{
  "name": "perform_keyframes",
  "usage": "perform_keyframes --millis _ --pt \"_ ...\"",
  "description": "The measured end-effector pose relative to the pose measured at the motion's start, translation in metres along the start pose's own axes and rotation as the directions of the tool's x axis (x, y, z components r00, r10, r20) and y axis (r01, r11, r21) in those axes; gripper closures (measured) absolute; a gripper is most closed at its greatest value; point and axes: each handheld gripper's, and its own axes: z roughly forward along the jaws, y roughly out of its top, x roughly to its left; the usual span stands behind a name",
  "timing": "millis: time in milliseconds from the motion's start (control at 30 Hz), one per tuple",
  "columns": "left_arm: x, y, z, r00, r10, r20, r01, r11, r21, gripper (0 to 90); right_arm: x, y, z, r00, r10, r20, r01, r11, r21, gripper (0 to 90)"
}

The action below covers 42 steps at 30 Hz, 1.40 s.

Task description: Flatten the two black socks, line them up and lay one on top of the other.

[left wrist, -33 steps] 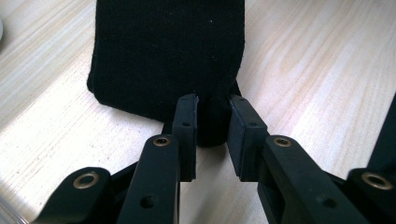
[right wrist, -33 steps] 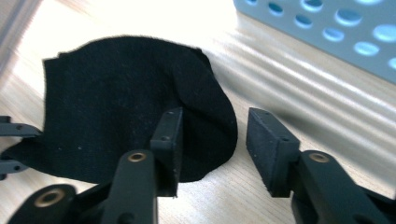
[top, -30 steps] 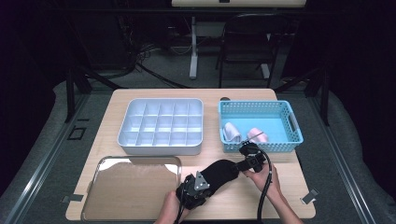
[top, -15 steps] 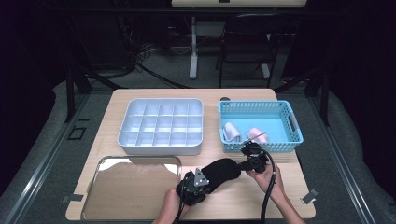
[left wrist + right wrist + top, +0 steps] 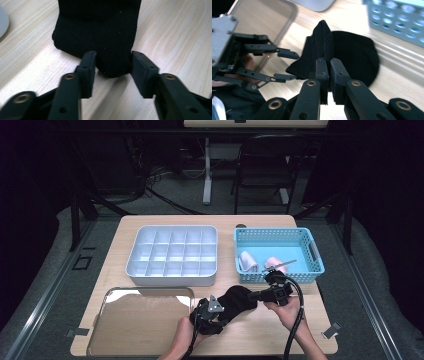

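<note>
While the right gripper [image 5: 327, 62] pinches a fold of the black sock [image 5: 239, 299] at lower centre, the left gripper [image 5: 113, 58] has just been opening; the sock's end lies between its parted jaws, its length running toward the right gripper.

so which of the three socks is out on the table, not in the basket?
The black sock. It lies on the wood between the two tools, the right tool pinching one end, while the white and pink ones sit rolled inside the blue basket.
</note>
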Motion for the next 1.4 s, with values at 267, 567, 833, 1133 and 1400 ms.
perform_keyframes --millis 267,567,833,1133,1400 --pt "0.005 -0.002 -0.019 0.9997 -0.018 -0.018 0.017 0.9994 -0.029 38.6 0.019 0.005 0.013 0.9984 -0.05 -0.026 0.051 0.999 0.02 85.4" --pt "0.031 -0.011 -0.047 0.9956 -0.082 -0.045 0.079 0.9945 -0.069 36.3 0.025 0.01 0.041 0.9962 -0.056 -0.066 0.061 0.996 0.071 85.1" --pt "0.025 -0.008 -0.043 0.9973 -0.061 -0.042 0.058 0.9966 -0.059 36.5 0.031 0.01 0.064 0.9951 -0.085 -0.05 0.092 0.984 0.155 71.5" --pt "0.013 0.007 -0.026 0.9989 -0.039 -0.025 0.037 0.997 -0.068 37.6 0.009 0.009 0.03 0.9964 -0.05 0.068 0.046 0.997 0.058 48.3" --pt "0.012 0.006 -0.018 0.9957 -0.033 -0.086 0.03 0.999 -0.034 43.2 0.001 0.003 0.049 0.9728 -0.062 0.223 0.025 0.986 0.163 40.6"
